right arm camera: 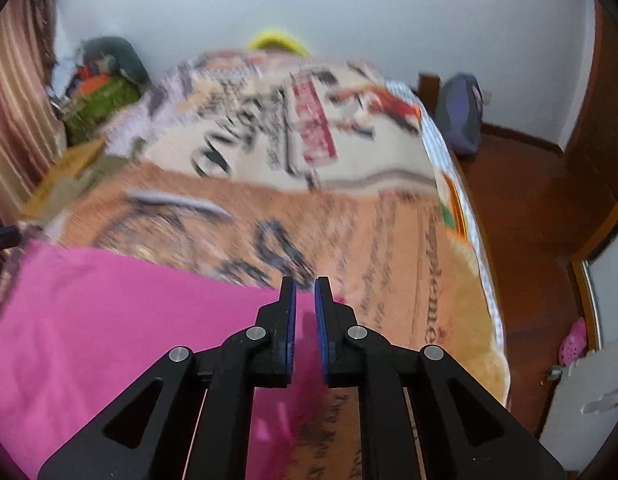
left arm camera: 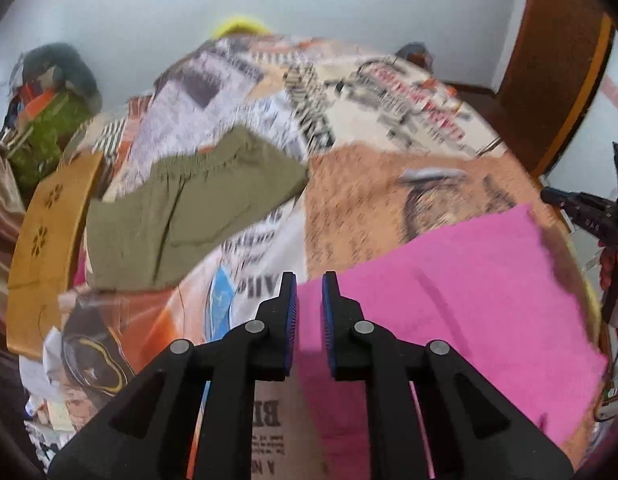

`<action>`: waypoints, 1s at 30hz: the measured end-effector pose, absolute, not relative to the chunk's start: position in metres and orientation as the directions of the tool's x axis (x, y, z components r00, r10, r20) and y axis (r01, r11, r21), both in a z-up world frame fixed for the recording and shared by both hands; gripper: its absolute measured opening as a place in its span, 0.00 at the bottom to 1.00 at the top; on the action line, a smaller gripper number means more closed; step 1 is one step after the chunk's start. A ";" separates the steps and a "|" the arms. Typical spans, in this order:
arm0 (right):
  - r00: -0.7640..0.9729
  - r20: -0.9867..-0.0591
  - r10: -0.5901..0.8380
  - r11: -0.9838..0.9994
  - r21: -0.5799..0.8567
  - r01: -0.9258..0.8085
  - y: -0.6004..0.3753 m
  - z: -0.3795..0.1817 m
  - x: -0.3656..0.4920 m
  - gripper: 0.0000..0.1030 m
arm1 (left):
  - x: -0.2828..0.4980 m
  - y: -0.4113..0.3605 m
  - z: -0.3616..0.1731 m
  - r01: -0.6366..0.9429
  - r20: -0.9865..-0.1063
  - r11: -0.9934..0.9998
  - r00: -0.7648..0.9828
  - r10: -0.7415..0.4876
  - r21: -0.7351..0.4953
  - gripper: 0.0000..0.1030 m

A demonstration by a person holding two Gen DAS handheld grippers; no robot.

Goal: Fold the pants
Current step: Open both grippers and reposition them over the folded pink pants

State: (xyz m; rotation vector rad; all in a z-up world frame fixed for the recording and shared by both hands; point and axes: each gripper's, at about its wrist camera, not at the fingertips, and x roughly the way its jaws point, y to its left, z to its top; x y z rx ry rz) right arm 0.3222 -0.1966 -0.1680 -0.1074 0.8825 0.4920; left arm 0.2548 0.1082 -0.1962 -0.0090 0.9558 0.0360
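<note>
Two views agree: the left gripper (left arm camera: 309,280) pinches the near-left edge of the pink pants (left arm camera: 449,292) on the bed (left arm camera: 389,200), while the right gripper (right arm camera: 305,284) pinches their right corner (probably to lift and fold them).

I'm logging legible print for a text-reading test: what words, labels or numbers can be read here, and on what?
"pleme": part of a longer word, on the printed bedspread, near its right edge.
"BE": apparently large letters, upside down, on the bedspread's near edge in the left wrist view.
All other print on the bedspread: too blurred to read.
pink pants and olive shorts: no text visible.
</note>
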 end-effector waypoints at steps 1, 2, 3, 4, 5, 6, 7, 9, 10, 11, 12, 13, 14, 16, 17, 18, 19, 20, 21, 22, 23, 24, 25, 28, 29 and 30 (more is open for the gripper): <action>0.534 -0.748 0.393 0.872 0.119 -0.475 -0.193 -0.159 0.318 0.12 | 0.255 0.106 -0.190 -0.025 -0.810 1.000 0.587 0.010 -0.005 0.13; 0.534 -0.739 0.410 0.863 0.125 -0.490 -0.189 -0.153 0.314 0.13 | 0.255 0.101 -0.185 -0.010 -0.803 1.000 0.595 -0.015 -0.026 0.13; 0.531 -0.732 0.428 0.852 0.131 -0.507 -0.184 -0.149 0.310 0.14 | 0.256 0.098 -0.182 -0.002 -0.802 0.999 0.597 -0.030 -0.038 0.13; 0.520 -0.726 0.450 0.836 0.138 -0.531 -0.177 -0.146 0.306 0.16 | 0.259 0.093 -0.182 0.012 -0.801 0.998 0.596 -0.051 -0.055 0.14; 0.510 -0.725 0.463 0.825 0.143 -0.546 -0.170 -0.146 0.303 0.17 | 0.261 0.088 -0.183 0.021 -0.804 0.998 0.592 -0.061 -0.061 0.14; 0.497 -0.726 0.474 0.815 0.148 -0.561 -0.165 -0.148 0.301 0.20 | 0.265 0.082 -0.188 0.031 -0.811 0.997 0.581 -0.070 -0.064 0.14; 0.482 -0.730 0.484 0.804 0.153 -0.575 -0.158 -0.150 0.298 0.24 | 0.267 0.078 -0.191 0.036 -0.817 0.997 0.572 -0.073 -0.064 0.14; 0.448 -0.745 0.494 0.786 0.163 -0.597 -0.145 -0.161 0.295 0.29 | 0.274 0.071 -0.206 0.044 -0.840 0.996 0.536 -0.086 -0.074 0.14; 0.431 -0.753 0.498 0.777 0.167 -0.607 -0.140 -0.166 0.295 0.31 | 0.275 0.069 -0.212 0.046 -0.848 0.996 0.522 -0.091 -0.078 0.14; 0.411 -0.764 0.498 0.769 0.170 -0.617 -0.135 -0.174 0.295 0.31 | 0.276 0.068 -0.219 0.048 -0.857 0.995 0.506 -0.095 -0.082 0.14; 0.394 -0.775 0.494 0.763 0.170 -0.623 -0.132 -0.181 0.297 0.32 | 0.278 0.068 -0.227 0.048 -0.868 0.996 0.487 -0.094 -0.081 0.14; 0.379 -0.787 0.487 0.761 0.169 -0.627 -0.129 -0.188 0.298 0.32 | 0.279 0.069 -0.235 0.043 -0.877 0.996 0.474 -0.085 -0.073 0.14; 0.365 -0.801 0.475 0.762 0.167 -0.625 -0.128 -0.196 0.300 0.32 | 0.279 0.071 -0.241 0.038 -0.882 0.997 0.464 -0.077 -0.067 0.14; 0.346 -0.825 0.447 0.774 0.162 -0.612 -0.132 -0.212 0.306 0.32 | 0.279 0.079 -0.250 0.033 -0.884 0.995 0.457 -0.096 -0.091 0.14; 0.343 -0.825 0.449 0.776 0.170 -0.607 -0.136 -0.215 0.308 0.34 | 0.278 0.084 -0.250 0.035 -0.879 0.992 0.462 -0.122 -0.119 0.14; 0.343 -0.817 0.463 0.777 0.187 -0.601 -0.141 -0.216 0.309 0.36 | 0.276 0.086 -0.249 0.035 -0.877 0.991 0.464 -0.127 -0.126 0.14; 0.349 -0.811 0.469 0.783 0.199 -0.589 -0.146 -0.217 0.310 0.36 | 0.275 0.089 -0.248 0.031 -0.875 0.992 0.469 -0.122 -0.122 0.14; 0.369 -0.813 0.451 0.802 0.188 -0.567 -0.153 -0.216 0.312 0.36 | 0.274 0.091 -0.247 0.029 -0.873 0.993 0.472 -0.118 -0.118 0.14; 0.388 -0.815 0.430 0.817 0.168 -0.551 -0.158 -0.215 0.314 0.36 | 0.272 0.093 -0.247 0.030 -0.872 0.992 0.475 -0.119 -0.119 0.14; 0.402 -0.819 0.409 0.829 0.150 -0.538 -0.164 -0.216 0.315 0.36 | 0.270 0.094 -0.247 0.027 -0.871 0.993 0.478 -0.115 -0.116 0.14; 0.412 -0.825 0.386 0.843 0.134 -0.522 -0.170 -0.217 0.317 0.36 | 0.269 0.095 -0.247 0.026 -0.871 0.994 0.480 -0.107 -0.108 0.14; 0.415 -0.829 0.376 0.850 0.130 -0.510 -0.175 -0.219 0.318 0.35 | 0.267 0.095 -0.247 0.029 -0.872 0.995 0.480 -0.100 -0.099 0.14; 0.411 -0.828 0.383 0.851 0.142 -0.506 -0.180 -0.220 0.319 0.36 | 0.265 0.094 -0.247 0.030 -0.871 0.996 0.483 -0.089 -0.085 0.14; 0.421 -0.844 0.333 0.866 0.097 -0.491 -0.185 -0.216 0.316 0.36 | 0.263 0.093 -0.246 0.007 -0.872 1.000 0.490 -0.017 -0.016 0.24; 0.426 -0.845 0.323 0.868 0.085 -0.490 -0.185 -0.214 0.315 0.36 | 0.262 0.094 -0.244 -0.002 -0.870 1.000 0.492 -0.008 -0.010 0.24; 0.430 -0.845 0.318 0.871 0.081 -0.485 -0.186 -0.210 0.314 0.36 | 0.259 0.094 -0.241 -0.006 -0.869 1.000 0.495 -0.008 -0.012 0.24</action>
